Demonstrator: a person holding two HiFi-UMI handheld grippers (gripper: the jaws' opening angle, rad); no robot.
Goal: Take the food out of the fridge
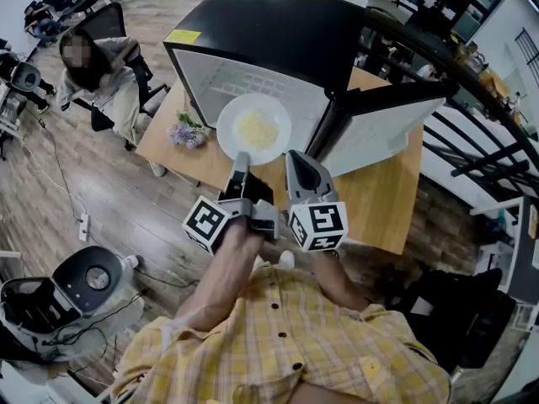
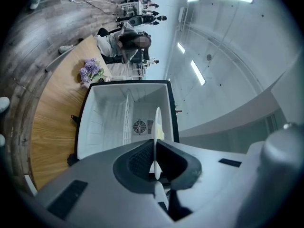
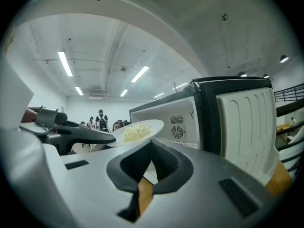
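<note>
Plate (image 1: 232, 139) of yellow food (image 1: 256, 129) (in left jaws) before open fridge (image 1: 278, 32)

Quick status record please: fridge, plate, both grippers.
fridge: on the wooden table, door open
plate: white, carries pale yellow food, held at the fridge's open front
left gripper: shut on the plate's rim
right gripper: shut, nothing between its jaws, beside the plate
other: purple flowers on the table next to the fridge
</note>
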